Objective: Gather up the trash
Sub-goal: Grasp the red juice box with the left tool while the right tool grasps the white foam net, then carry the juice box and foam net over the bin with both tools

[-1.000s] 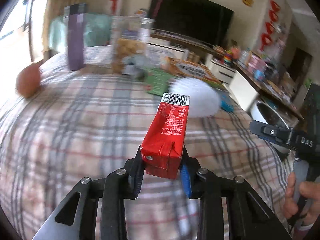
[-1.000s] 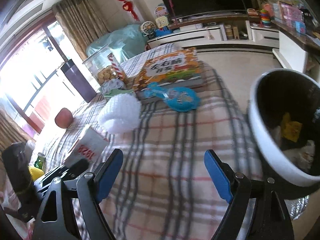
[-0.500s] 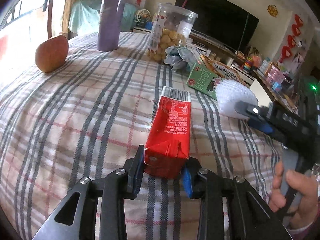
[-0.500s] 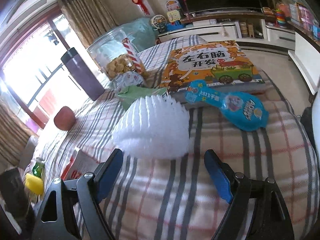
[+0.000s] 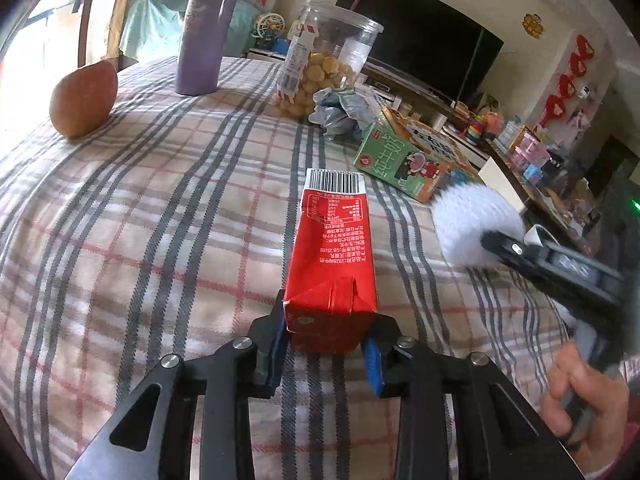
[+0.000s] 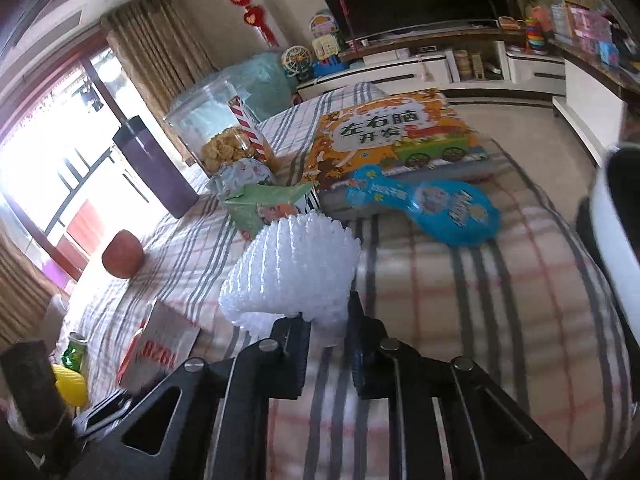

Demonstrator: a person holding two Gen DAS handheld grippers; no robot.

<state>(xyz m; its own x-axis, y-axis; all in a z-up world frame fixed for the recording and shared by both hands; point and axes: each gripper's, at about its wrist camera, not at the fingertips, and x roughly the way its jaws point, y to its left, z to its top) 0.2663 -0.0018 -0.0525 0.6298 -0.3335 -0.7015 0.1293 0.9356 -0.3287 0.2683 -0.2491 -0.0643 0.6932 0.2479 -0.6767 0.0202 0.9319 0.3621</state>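
The left gripper (image 5: 326, 344) is clamping the near end of a red drink carton (image 5: 332, 256) that is lying on the checked tabletop (image 5: 160, 208) straight ahead. The right gripper (image 6: 326, 338) has just been closing and is now pinching the near edge of a white foam fruit net (image 6: 292, 272). Lifting both clear before swinging toward the white-rimmed bin (image 6: 612, 216) at far right would avoid dragging the cloth.

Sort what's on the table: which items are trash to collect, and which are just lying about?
Trash:
red carton, in the left gripper
white foam net, in the right gripper
green carton
crumpled wrapper

Lying about:
apple
purple flask
snack jar
picture book
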